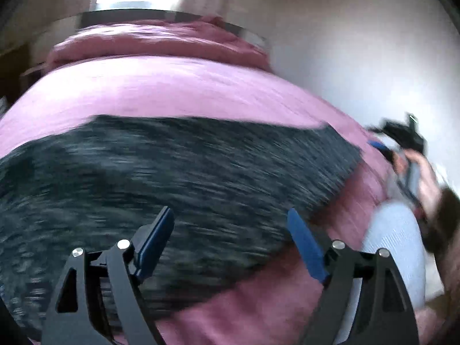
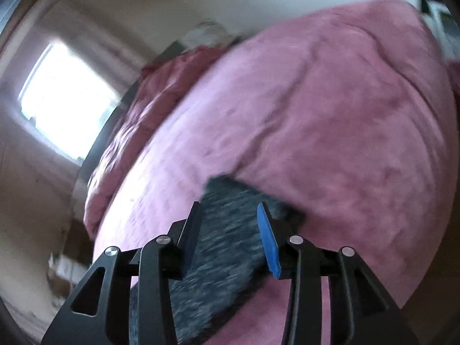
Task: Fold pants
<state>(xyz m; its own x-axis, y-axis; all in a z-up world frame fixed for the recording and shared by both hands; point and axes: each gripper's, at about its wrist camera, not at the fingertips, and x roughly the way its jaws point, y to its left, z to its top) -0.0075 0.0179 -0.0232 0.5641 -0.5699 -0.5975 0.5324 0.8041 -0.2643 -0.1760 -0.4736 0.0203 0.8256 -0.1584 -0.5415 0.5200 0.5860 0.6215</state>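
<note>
Left gripper (image 1: 231,224), seen from its own wrist camera, stands wide, both blue-padded fingers (image 1: 305,248) spread and nothing caught between them. Beneath it the pants (image 1: 161,172), a dark grey mottled fabric, lie spread across the pink bed cover (image 1: 178,92); they fill the lower left of this view and taper to a straight edge toward the right. My left gripper hangs over the near part of that fabric; whether it touches the cloth I cannot tell, as the view is smeared by motion blur. At the far end of the bed a darker pink bundle of bedding (image 1: 149,43) sits against a dark rail. At the right edge I make out my right hand (image 1: 422,178) on its tool, blurred, beside a pale blue garment (image 1: 394,247). From the right wrist camera, my right gripper (image 2: 228,215) is open at a moderate width, holding nothing. A narrow strip of the pants (image 2: 218,258) runs between and below its fingers, ending just beyond their tips, where a raised fold of the bed cover (image 2: 330,109) meets it. A bright window (image 2: 66,100) shows at the left.
</note>
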